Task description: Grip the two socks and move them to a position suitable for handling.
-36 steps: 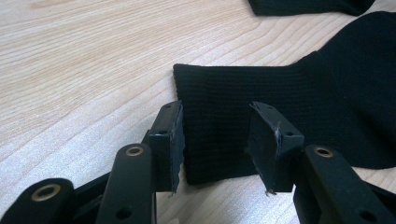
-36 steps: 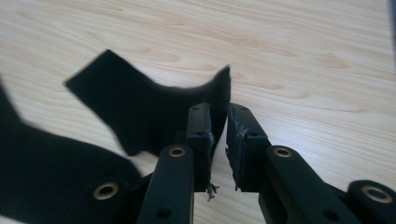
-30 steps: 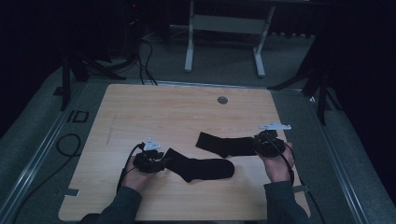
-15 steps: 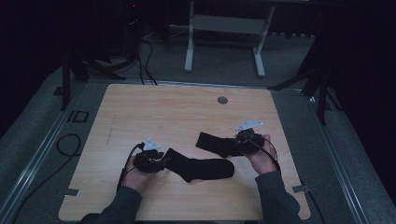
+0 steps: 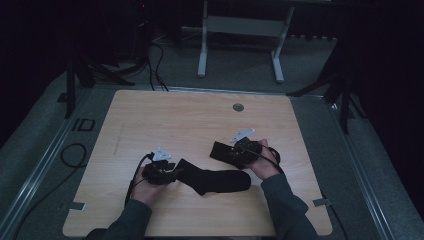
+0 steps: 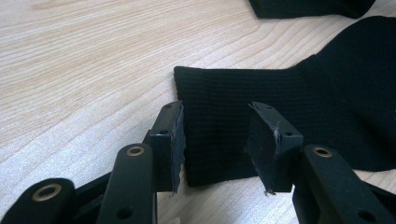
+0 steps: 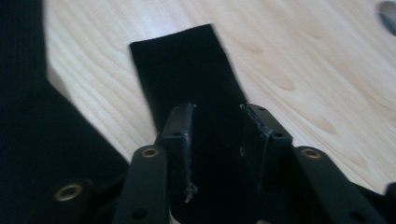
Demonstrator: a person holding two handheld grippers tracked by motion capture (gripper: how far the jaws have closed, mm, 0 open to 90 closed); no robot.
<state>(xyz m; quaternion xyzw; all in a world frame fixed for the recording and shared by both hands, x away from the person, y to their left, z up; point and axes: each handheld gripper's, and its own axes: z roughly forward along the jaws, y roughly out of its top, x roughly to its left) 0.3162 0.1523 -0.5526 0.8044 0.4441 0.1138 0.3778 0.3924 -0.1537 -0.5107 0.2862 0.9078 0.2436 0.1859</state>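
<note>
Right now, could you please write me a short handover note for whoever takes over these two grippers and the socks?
Left gripper: jaws open, straddling the cuff of the near black sock, which lies flat on the wooden table; pads not pressing.
Right gripper: jaws have just been opening, over the far black sock; nothing gripped.
Things: both socks lie flat mid-table, the far one angled behind the near one; in the high view they look close but not stacked.
Done: neither sock is lifted or paired.
Left: probably close on each sock and bring them together.
</note>
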